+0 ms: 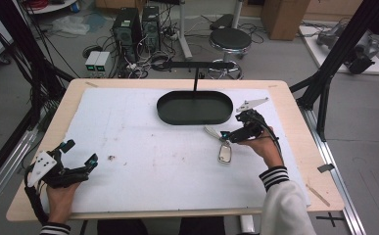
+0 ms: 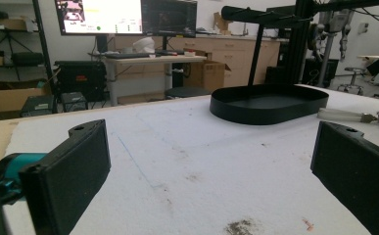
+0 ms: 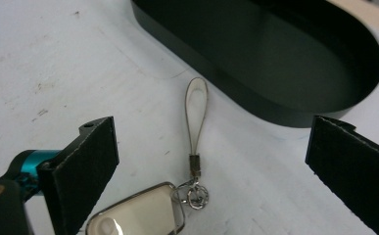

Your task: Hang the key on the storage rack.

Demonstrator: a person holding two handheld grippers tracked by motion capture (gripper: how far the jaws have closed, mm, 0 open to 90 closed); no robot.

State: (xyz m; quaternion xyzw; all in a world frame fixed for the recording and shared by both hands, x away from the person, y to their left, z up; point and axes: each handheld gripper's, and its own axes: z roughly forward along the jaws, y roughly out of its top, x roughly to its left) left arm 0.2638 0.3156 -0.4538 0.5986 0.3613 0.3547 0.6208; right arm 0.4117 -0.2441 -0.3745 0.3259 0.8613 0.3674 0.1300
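White foam mat (image 1: pixel 143 161), scuffed; black oval tray (image 1: pixel 195 107); glossy keyfob (image 3: pixel 138 215), cord loop; both hand-held grippers (image 1: pixel 79 156) (image 1: pixel 222 135) wide apart.

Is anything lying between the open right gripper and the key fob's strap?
Nothing visible does. The right gripper is open, its jaws either side of the strap and key fob on the white mat; the black tray lies beyond the strap.
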